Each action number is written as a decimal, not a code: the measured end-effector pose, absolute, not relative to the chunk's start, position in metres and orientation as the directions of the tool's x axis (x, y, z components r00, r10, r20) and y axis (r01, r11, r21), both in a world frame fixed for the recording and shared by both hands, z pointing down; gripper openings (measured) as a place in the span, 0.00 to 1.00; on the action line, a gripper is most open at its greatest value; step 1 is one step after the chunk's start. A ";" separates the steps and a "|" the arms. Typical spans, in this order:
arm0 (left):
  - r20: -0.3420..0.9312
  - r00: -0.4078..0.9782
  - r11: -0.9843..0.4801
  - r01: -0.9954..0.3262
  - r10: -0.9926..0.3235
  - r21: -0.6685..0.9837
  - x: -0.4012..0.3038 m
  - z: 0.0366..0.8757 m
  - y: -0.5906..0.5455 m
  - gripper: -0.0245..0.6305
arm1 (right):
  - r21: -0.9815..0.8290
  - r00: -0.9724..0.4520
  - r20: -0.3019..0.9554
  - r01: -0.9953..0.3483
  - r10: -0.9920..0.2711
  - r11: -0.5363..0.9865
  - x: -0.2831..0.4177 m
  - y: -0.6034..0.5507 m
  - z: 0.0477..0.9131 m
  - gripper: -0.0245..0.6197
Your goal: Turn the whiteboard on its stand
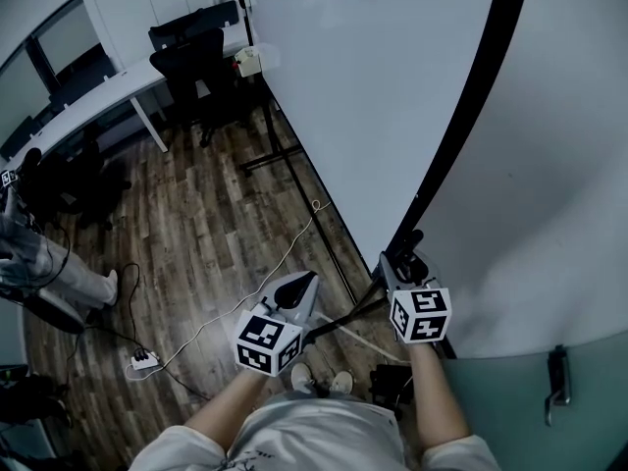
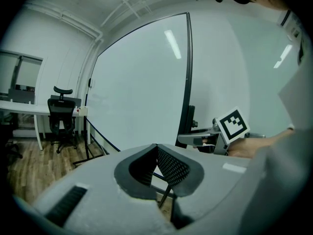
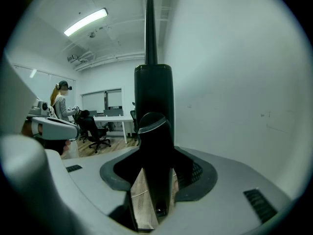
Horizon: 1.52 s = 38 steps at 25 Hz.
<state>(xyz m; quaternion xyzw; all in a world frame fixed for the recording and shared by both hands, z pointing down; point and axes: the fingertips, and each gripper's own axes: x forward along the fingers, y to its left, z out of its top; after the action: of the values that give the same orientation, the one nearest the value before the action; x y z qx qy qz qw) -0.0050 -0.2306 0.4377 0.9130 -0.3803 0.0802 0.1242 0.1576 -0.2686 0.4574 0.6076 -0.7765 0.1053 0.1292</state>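
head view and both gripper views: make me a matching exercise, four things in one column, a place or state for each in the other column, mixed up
Things
1. left gripper
2. right gripper
3. office chair
4. power strip

Places and states
a. small and white, lying on the wood floor
b. jaws together, nothing between them
c. stands at the white desk
d. whiteboard frame post between its jaws

Pairs: 1-b, 2-d, 3-c, 4-a

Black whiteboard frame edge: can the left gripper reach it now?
Probably yes: the left gripper hovers near the whiteboard's black frame edge, nothing between; its shut fingers must open first.
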 end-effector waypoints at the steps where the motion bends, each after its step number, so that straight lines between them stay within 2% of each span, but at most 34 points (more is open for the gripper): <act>1: 0.241 0.699 -0.681 -0.713 -0.673 0.166 -0.005 0.437 -0.228 0.05 | -0.007 -0.227 0.329 -0.971 -0.917 0.238 0.158 -0.266 0.457 0.32; 29: 0.236 0.717 -0.700 -0.695 -0.656 0.164 -0.011 0.441 -0.180 0.05 | -0.067 -0.219 0.309 -0.976 -0.926 0.209 0.146 -0.206 0.450 0.31; 30: 0.236 0.718 -0.702 -0.694 -0.655 0.162 -0.011 0.441 -0.179 0.05 | -0.067 -0.219 0.309 -0.976 -0.926 0.208 0.144 -0.203 0.450 0.30; 33: 0.239 0.717 -0.702 -0.694 -0.655 0.160 -0.009 0.442 -0.177 0.05 | -0.062 -0.217 0.310 -0.976 -0.926 0.208 0.137 -0.191 0.449 0.11; 38: 0.234 0.706 -0.693 -0.705 -0.668 0.151 -0.009 0.437 -0.170 0.05 | -0.070 -0.276 0.333 -0.961 -0.902 0.268 0.109 -0.169 0.449 0.06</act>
<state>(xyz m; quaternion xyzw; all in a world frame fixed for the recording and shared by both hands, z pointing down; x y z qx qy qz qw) -0.0092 -0.1696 0.4372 0.9164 -0.3746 0.0806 0.1155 0.1087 -0.1686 0.4487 0.5909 -0.7880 0.1300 0.1140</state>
